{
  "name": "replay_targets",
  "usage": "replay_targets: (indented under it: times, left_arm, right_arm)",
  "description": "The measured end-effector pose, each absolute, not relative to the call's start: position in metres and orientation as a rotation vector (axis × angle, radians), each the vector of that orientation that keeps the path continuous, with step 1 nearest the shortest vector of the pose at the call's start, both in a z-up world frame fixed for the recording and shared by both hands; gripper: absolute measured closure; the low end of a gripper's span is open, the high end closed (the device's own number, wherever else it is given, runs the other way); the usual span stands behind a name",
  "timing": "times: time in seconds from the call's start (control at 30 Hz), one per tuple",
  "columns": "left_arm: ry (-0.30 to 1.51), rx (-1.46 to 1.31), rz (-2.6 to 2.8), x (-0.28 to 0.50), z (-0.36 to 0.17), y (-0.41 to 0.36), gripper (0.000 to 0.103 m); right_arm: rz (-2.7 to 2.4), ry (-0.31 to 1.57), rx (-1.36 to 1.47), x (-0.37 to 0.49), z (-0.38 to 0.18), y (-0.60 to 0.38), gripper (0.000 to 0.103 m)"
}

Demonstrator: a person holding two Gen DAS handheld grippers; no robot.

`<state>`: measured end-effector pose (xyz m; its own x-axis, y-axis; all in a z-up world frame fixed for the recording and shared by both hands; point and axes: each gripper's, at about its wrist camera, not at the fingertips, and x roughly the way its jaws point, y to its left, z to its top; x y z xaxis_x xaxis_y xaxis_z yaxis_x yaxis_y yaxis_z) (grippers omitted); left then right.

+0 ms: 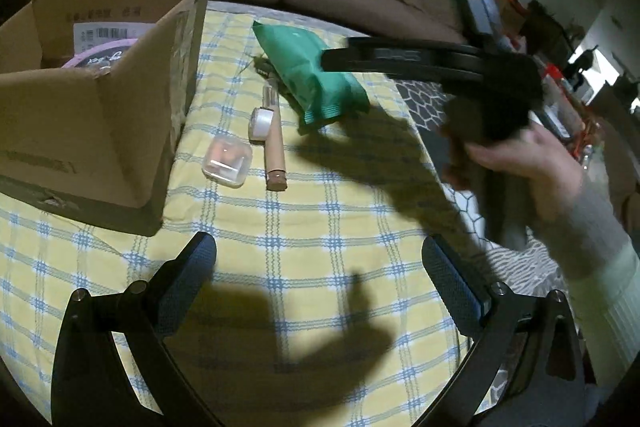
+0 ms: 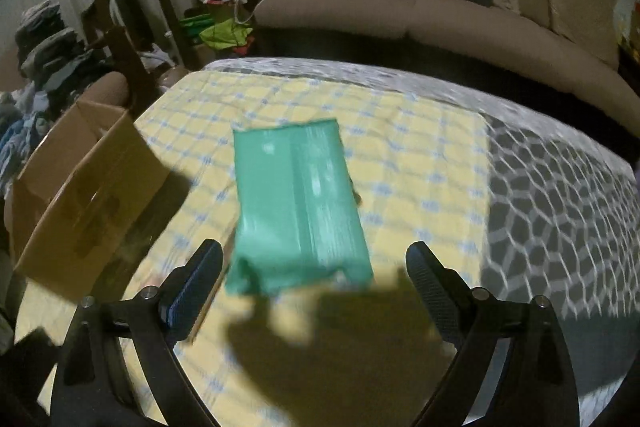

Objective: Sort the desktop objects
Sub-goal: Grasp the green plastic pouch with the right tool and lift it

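A green packet (image 1: 308, 75) lies on the yellow checked tablecloth (image 1: 320, 211), with a small dark item half hidden under its left edge. Near it lie a beige tube (image 1: 274, 143), a white tape roll (image 1: 260, 123) and a small clear case (image 1: 227, 161). My left gripper (image 1: 320, 287) hangs open over bare cloth, short of these things. In the right wrist view, my right gripper (image 2: 316, 287) is open, and the blurred green packet (image 2: 298, 203) sits just ahead between its fingertips. A hand (image 1: 528, 167) holds the right gripper (image 1: 340, 57) above the packet's right end.
An open cardboard box (image 1: 100, 115) stands at the left on the cloth, also seen as the box (image 2: 80, 187); a pink-rimmed round item (image 1: 104, 53) lies inside. A grey patterned cover (image 2: 560, 211) lies on the right. A brown sofa (image 2: 460, 15) runs behind the table.
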<state>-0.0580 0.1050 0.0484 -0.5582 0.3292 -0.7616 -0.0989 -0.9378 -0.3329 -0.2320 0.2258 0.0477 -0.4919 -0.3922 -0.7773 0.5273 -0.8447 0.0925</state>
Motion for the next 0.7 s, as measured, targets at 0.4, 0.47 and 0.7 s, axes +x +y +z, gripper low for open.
replay_targets:
  times: [0.4,0.47,0.7]
  left_arm:
    - [-0.479,-1.293,2.532,-0.061,0.055,0.088,0.000]
    - [-0.506,-1.284,2.522,-0.059,0.059,0.085,0.000]
    - [-0.571,-1.260,2.492,-0.054,0.068,0.076,0.000]
  right_arm:
    - [-2.312,0.199,1.216,-0.243,0.024,0.215,0.031]
    - [-2.279,0.156,1.249,-0.238,0.026,0.222,0.032]
    - [-2.185,0.080,1.238,-0.150,0.042,0.266,0.032]
